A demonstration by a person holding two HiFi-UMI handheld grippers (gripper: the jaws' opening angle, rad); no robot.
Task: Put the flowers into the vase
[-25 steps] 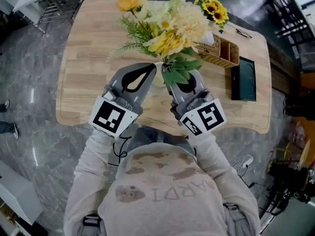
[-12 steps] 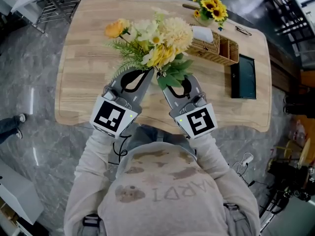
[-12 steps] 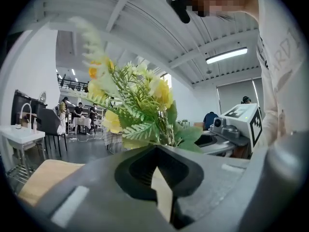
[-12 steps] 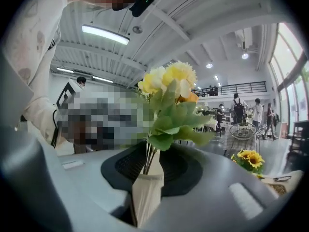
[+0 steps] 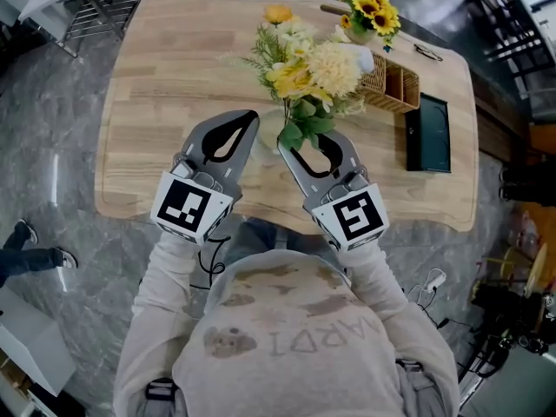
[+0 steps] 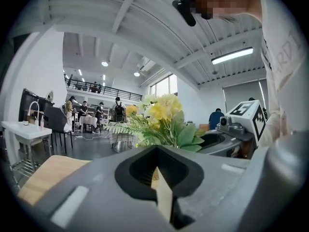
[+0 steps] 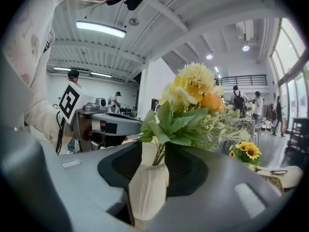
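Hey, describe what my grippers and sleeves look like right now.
The left gripper and right gripper are flat grey wedges with black-lined teardrop openings and a white cube of black square markers behind. A black cable trails from the left. The sleeves are pale beige. The right's fingers have just been opening, cream vase between.

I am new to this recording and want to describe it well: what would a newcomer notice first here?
First, the big bouquet of yellow, cream and orange flowers standing in a cream vase near the middle of the light wooden table. Next, the grey right gripper, whose jaws have just been opening, with the vase between them. A small bunch of sunflowers stands at the table's far edge.
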